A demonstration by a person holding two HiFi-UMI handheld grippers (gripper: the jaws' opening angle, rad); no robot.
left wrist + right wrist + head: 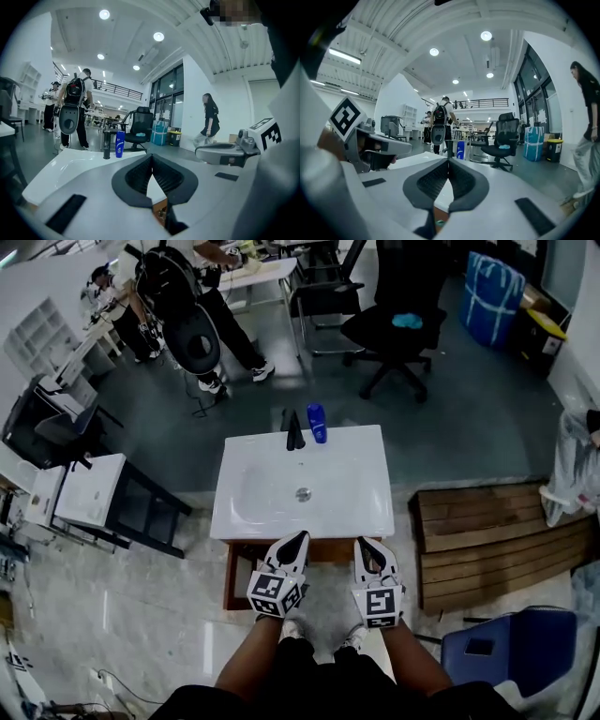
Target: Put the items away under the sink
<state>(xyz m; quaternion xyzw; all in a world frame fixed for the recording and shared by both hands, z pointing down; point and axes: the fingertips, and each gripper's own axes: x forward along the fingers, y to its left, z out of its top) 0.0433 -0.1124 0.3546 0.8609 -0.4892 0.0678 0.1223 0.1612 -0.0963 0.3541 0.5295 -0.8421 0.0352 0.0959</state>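
1. Hovering at the sink's [246, 507] 6 o'clock edge with left gripper [298, 540] and right gripper [367, 547] both clamped shut on nothing.
2. Facing the blue bottle [317, 423], upright at the basin's 12 o'clock rim, just beside the black faucet [293, 430].
3. Risking a topple into the basin if reached for with jaws unopened, or a knock against the faucet.
4. Probably slipping if pinched too high on smooth plastic.

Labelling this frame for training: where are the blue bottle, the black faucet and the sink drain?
blue bottle [317, 424], head view, its body.
black faucet [294, 434], head view, its spout.
sink drain [303, 494], head view, its centre.
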